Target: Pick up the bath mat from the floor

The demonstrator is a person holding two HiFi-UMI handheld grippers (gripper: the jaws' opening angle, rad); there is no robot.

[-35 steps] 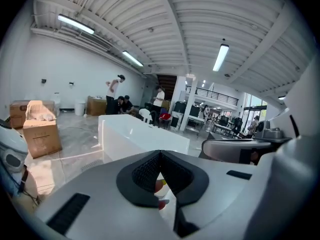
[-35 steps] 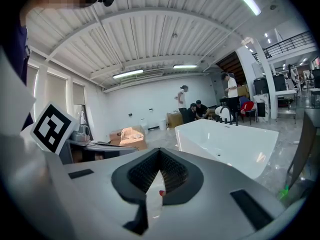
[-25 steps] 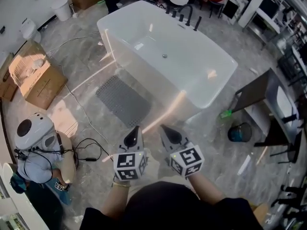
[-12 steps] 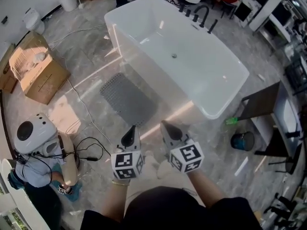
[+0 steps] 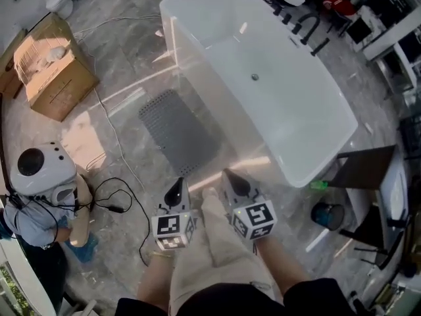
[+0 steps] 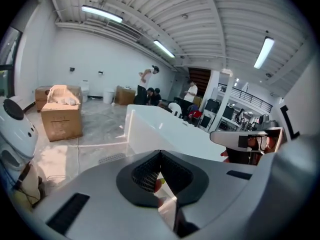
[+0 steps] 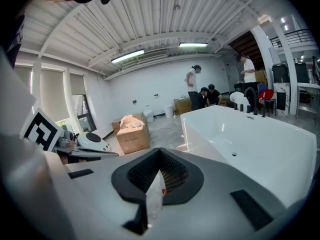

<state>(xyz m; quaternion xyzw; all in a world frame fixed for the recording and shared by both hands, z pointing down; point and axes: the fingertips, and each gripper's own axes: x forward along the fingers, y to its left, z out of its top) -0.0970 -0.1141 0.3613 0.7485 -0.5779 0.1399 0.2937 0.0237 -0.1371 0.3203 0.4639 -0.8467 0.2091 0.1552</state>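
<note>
Along the grey floor (image 5: 125, 41), the white bathtub (image 5: 209, 89) fills the upper head view. The grey bath mat (image 5: 177, 131) lies flat just beside its near wall, likely as a step-out spot. Short of the mat, the left gripper (image 5: 176, 191) and right gripper (image 5: 231, 180) point toward it, both pressed together and empty, apparently because no reach has begun.

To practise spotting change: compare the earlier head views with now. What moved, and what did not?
The person has stepped forward: a trouser leg now shows between the left gripper and right gripper, and the bathtub looks nearer. Nothing was gripped. Both grippers stay shut and empty; the bath mat still lies flat beside it.
</note>
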